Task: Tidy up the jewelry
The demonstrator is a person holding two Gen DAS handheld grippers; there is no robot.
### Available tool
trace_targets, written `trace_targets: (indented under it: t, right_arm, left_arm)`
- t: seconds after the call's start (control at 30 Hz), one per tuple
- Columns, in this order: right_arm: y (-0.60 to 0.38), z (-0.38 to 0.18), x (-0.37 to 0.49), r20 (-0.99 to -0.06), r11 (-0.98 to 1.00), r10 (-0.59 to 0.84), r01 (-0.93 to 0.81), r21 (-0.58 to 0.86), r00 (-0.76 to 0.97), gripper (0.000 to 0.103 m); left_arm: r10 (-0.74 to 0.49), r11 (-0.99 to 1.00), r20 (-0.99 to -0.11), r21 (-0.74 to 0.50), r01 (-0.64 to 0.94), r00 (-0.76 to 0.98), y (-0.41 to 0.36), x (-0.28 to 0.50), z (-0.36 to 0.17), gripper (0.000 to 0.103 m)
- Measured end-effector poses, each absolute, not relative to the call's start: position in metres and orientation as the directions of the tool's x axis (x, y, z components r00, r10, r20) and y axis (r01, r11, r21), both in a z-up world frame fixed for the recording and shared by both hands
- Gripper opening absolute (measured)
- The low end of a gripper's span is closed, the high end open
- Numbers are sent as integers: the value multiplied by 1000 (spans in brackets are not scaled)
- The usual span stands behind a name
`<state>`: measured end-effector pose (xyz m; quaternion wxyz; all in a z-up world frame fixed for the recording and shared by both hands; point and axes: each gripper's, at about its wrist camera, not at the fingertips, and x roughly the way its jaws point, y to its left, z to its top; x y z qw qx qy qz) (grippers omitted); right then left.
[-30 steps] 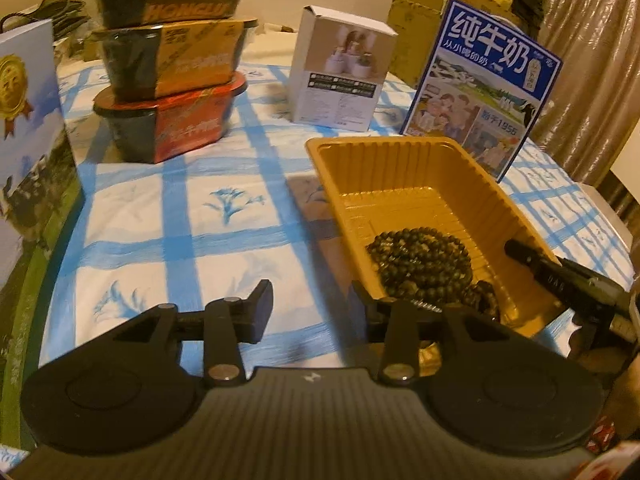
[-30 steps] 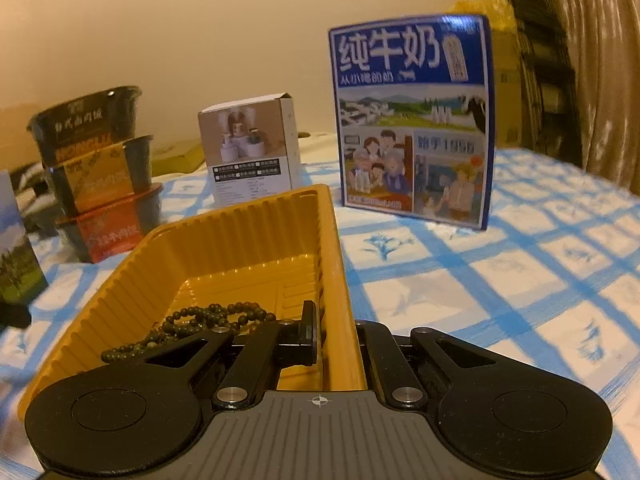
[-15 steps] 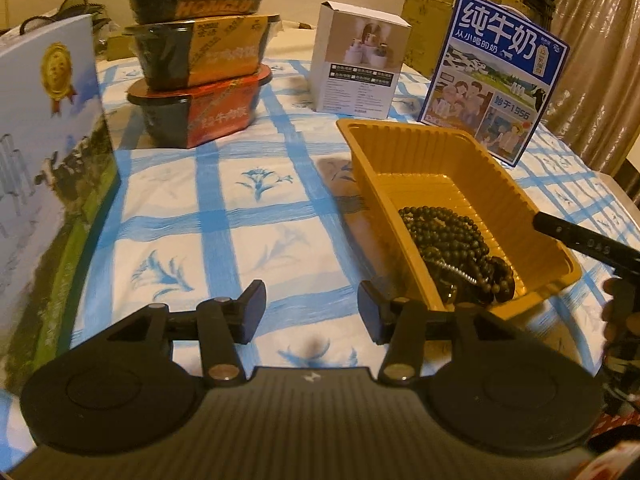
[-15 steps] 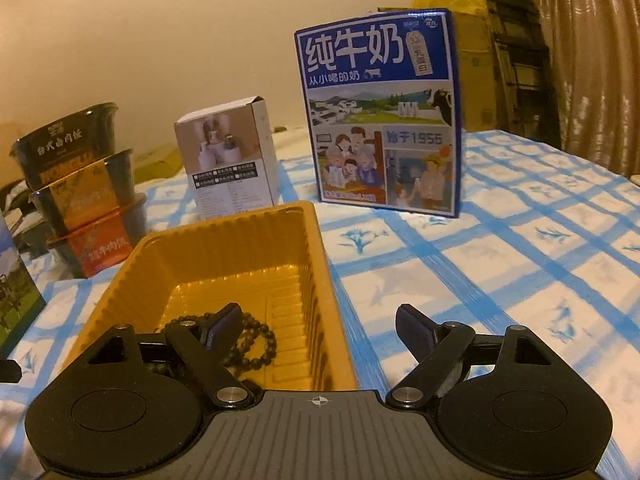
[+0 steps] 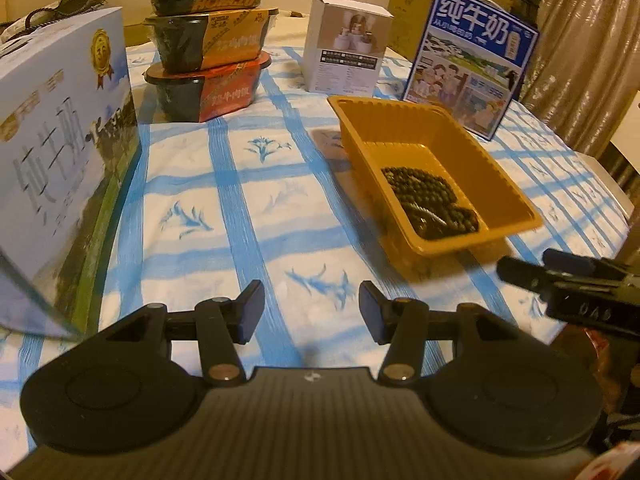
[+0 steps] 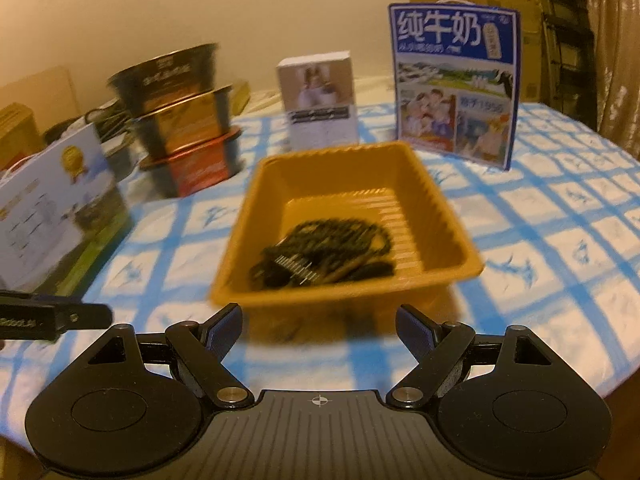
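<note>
A dark beaded necklace lies heaped in the near end of an orange plastic tray on the blue-checked tablecloth. My left gripper hovers over the cloth, short and left of the tray, open with nothing between its fingers. In the right wrist view the same tray and beads sit straight ahead, blurred. My right gripper stands wide open just short of the tray's near wall, holding nothing. It also shows in the left wrist view as the right gripper, at the right edge.
Behind the tray stand a blue milk carton and a small white box. Three stacked food bowls are at the back left, and a large milk box fills the left side. The table's edge runs along the right.
My right gripper, shut at the tray's near rim a second ago, has opened wide and pulled back. My left gripper has also drawn back from the tray, its jaws a little wider.
</note>
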<state>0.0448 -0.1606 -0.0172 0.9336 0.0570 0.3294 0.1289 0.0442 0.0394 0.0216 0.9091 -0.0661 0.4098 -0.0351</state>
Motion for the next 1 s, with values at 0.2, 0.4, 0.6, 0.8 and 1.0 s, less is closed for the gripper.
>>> trace_targets:
  t: [0.2,0.4,0.6,0.8,1.0]
  right_arm:
    - [-148,-16,15,-622,950,308,-196,244,720,83]
    - [-143,-14,-4,-632,955,290,-182,232,718,83]
    - [-144,-19,-15,-653,962,266,-157,222,709,83]
    - [-146,-21,-18,-656,963,265,-155,221,706,83]
    - [-141,-25,-16,-662,961,275,-180,209,697,83]
  left_arm:
    - [-127,991,-746,-129,45,654,36,20,24,51]
    - [-139,990,-756,-123,69,640,34,7,23,52]
    - [-164,986,-753,-123,109,637,27,-2,24,58]
    - [-164,986,-760,-115,118,628,21,-6,21,58]
    - [-146,989,-765,-92,117,628,19,-8,18,58]
